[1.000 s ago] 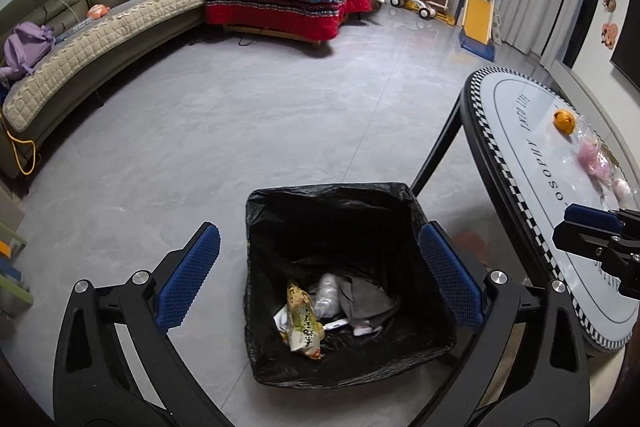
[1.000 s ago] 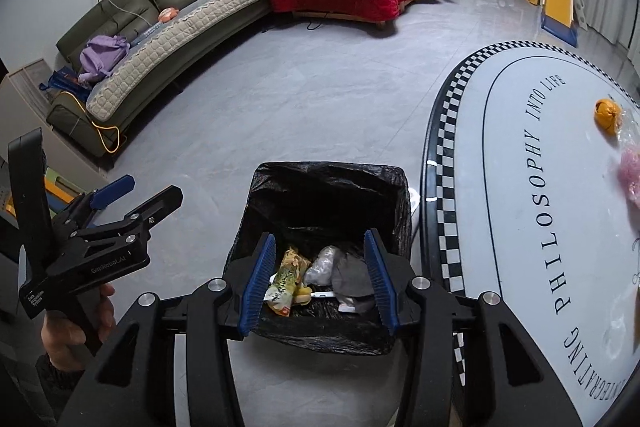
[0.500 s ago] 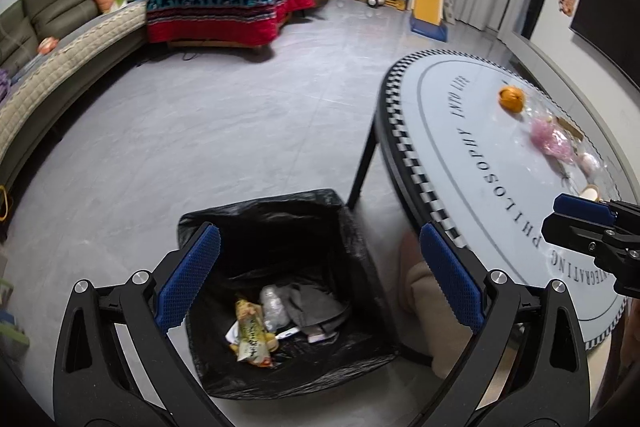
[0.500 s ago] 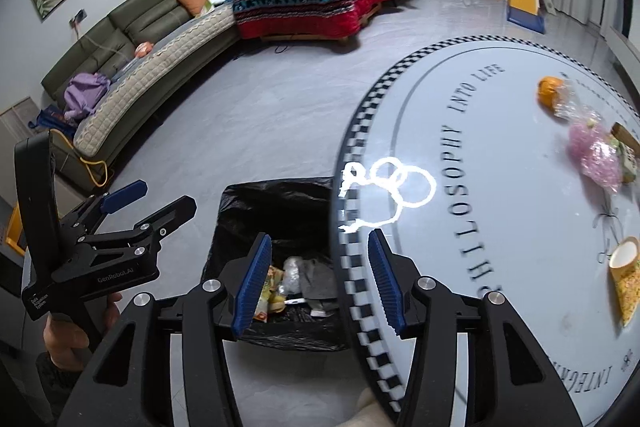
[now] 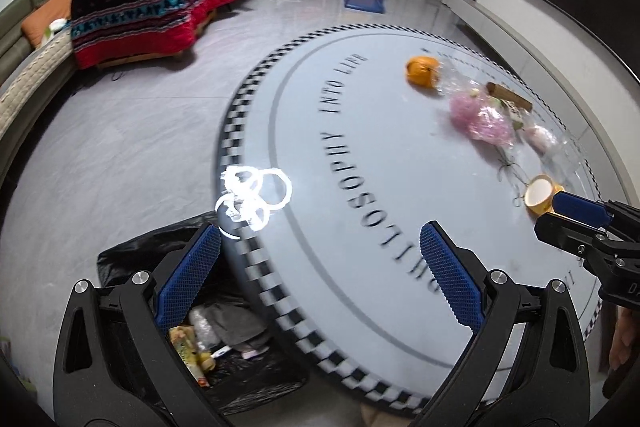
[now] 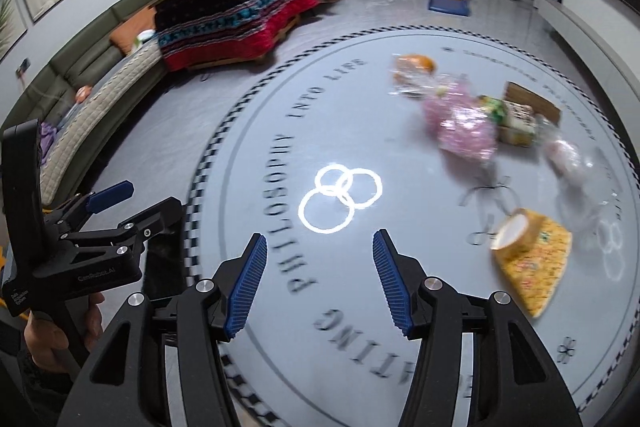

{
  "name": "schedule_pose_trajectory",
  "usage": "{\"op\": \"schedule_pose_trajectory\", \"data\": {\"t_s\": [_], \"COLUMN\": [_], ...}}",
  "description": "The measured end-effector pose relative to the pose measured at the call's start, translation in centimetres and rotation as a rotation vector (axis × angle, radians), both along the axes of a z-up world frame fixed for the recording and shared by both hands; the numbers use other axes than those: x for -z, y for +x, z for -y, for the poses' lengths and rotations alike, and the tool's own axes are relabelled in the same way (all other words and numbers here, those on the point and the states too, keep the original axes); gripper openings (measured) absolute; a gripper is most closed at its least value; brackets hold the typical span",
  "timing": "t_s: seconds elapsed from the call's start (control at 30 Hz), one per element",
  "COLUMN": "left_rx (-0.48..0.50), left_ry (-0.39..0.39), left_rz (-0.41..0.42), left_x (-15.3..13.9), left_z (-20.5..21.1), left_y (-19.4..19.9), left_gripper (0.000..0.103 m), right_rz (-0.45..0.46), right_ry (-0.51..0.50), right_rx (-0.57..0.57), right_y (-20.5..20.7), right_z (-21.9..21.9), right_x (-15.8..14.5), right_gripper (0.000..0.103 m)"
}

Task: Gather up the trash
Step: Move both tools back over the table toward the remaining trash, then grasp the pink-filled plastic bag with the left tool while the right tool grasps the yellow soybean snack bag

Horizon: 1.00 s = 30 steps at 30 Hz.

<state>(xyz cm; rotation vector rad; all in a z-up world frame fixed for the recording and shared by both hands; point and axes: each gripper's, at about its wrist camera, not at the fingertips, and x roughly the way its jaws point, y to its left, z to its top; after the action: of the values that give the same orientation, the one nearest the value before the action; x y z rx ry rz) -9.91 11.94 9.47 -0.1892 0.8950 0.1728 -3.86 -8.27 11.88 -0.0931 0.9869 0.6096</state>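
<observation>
While both grippers are held wide apart and empty, the yellow wrapper [image 6: 532, 263] is seen on the counter [image 6: 280, 347], ahead and right of the right gripper [image 6: 320, 283], much nearer than the left gripper [image 5: 320, 275].

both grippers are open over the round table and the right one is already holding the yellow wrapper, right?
Not quite. The right gripper is open and empty; the yellow wrapper lies untouched on the round table, as the right wrist view shows. The left gripper is open too.
</observation>
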Motion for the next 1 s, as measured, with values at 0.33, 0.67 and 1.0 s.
{"op": "schedule_pose_trajectory", "data": {"t_s": [0.33, 0.67, 1.0], "left_rx": [0.082, 0.12, 0.142], "left_ry": [-0.053, -0.097, -0.114], "left_rz": [-0.035, -0.103, -0.151], "left_x": [0.7, 2.9, 4.9], "left_z": [7.1, 11.7, 15.2], "left_y": [7.6, 14.2, 20.6], "left_gripper": [0.097, 0.097, 0.097], "right_rz": [-0.023, -0.032, 0.021], "right_ry": [-0.069, -0.128, -0.138], "right_rx": [0.163, 0.214, 0.161], "right_y": [5.6, 8.4, 8.8], "right_z": [8.4, 9.0, 9.6], "right_x": [3.4, 7.0, 6.9], "right_gripper": [0.057, 0.057, 0.04]}}
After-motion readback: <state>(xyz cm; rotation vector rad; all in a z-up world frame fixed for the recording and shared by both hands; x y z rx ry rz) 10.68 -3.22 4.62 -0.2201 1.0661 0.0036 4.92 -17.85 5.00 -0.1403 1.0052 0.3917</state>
